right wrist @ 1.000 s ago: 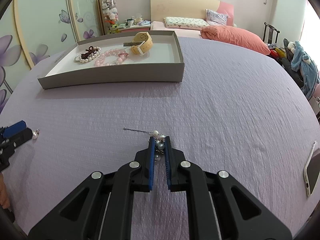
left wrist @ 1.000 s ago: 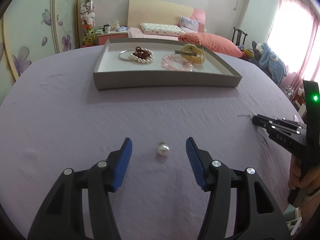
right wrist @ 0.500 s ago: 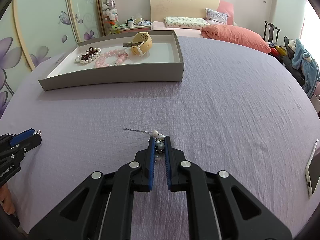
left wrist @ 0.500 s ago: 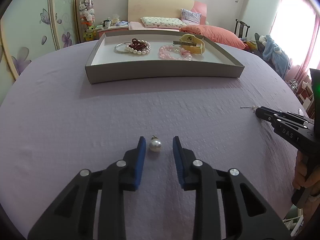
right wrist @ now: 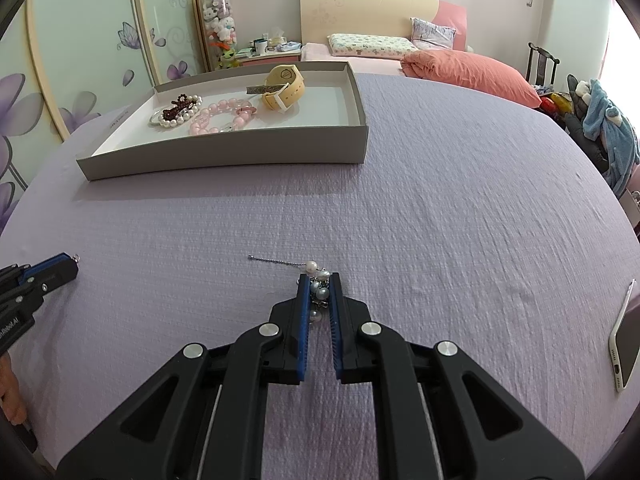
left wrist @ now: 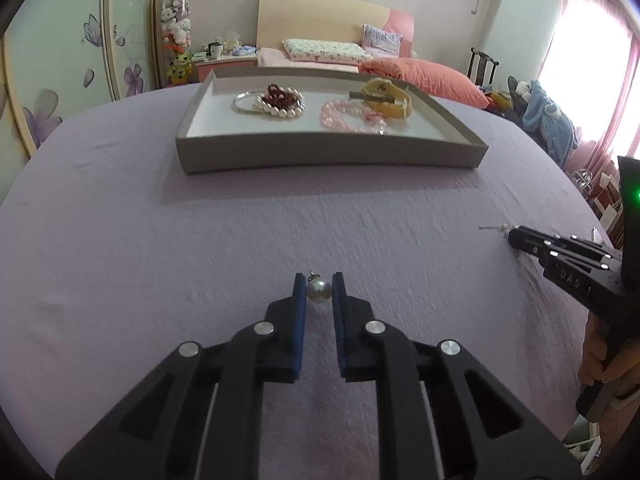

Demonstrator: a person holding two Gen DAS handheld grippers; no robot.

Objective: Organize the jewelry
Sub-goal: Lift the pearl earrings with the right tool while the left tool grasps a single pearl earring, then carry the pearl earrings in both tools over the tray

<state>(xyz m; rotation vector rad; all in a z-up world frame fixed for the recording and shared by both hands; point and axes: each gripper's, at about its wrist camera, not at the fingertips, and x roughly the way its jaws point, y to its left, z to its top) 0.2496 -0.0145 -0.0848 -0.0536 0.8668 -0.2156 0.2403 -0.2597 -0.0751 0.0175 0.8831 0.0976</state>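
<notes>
My left gripper (left wrist: 319, 286) is shut on a white pearl earring (left wrist: 319, 291) at the lilac cloth near the front of the table. My right gripper (right wrist: 319, 285) is shut on a beaded pearl bracelet (right wrist: 318, 292) whose thin chain (right wrist: 272, 261) trails left on the cloth. A grey tray (left wrist: 328, 158) at the back holds a pearl bracelet (left wrist: 280, 102), pink beads (left wrist: 348, 118) and a yellow watch (left wrist: 386, 94). The tray also shows in the right wrist view (right wrist: 224, 158). Each gripper appears in the other's view, the right one (left wrist: 516, 236) and the left one (right wrist: 68, 266).
A white phone (right wrist: 624, 340) lies at the right edge of the table. A bed with an orange pillow (right wrist: 468, 70) stands behind the table. A chair with clothes (right wrist: 600, 120) is at the far right.
My left gripper has closed from wide open onto the pearl earring. The right gripper has stayed shut on the beaded bracelet without moving.
</notes>
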